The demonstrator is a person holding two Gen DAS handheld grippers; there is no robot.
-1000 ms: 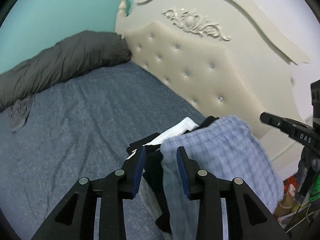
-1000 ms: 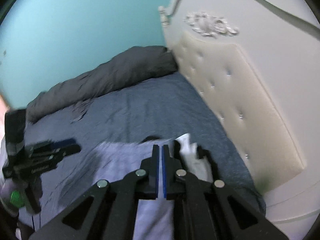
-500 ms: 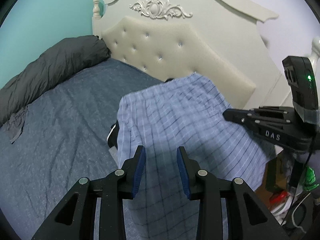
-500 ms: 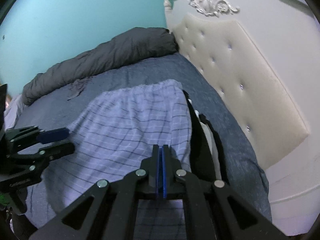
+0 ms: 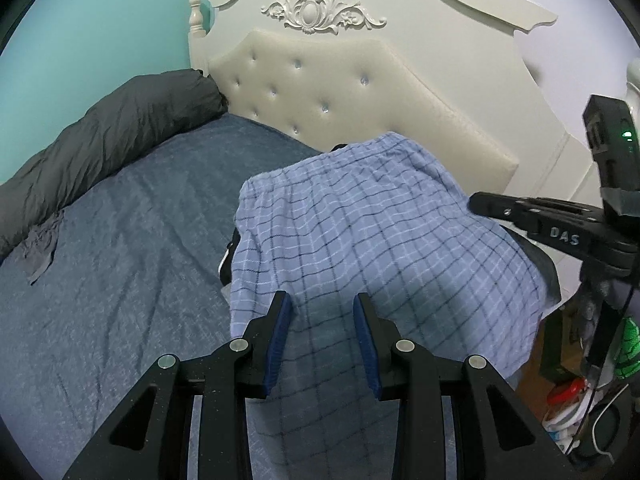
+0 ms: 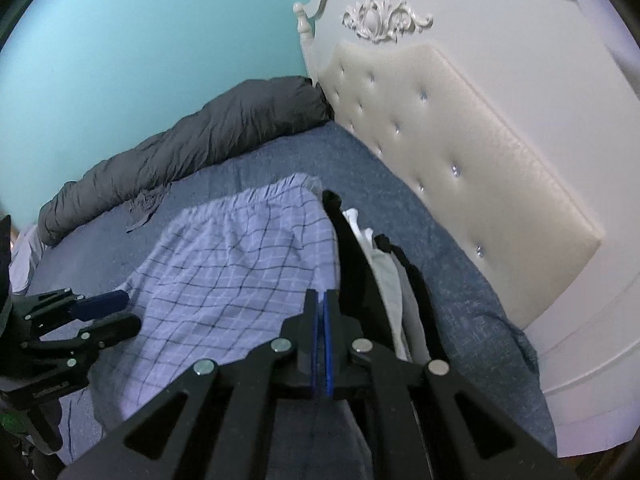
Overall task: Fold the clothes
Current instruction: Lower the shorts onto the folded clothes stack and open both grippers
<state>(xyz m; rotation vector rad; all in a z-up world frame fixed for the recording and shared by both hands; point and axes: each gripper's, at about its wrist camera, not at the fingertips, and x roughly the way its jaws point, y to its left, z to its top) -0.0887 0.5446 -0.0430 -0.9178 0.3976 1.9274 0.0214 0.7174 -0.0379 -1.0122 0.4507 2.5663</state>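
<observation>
Plaid shorts (image 5: 372, 232) spread flat on bed (image 5: 120, 240) over dark/white clothes pile (image 6: 384, 264), no fold visible. Right gripper (image 6: 322, 300) jaws pinched on shorts' edge; left gripper (image 5: 323, 312) jaws wide, above the fabric.

Bed (image 5: 120, 240) with dark blue sheet, grey duvet (image 5: 100, 140) rolled along its 10 o'clock edge, checked blue garment (image 5: 360, 232) spread toward 3 o'clock over dark clothes (image 6: 360, 264).
</observation>
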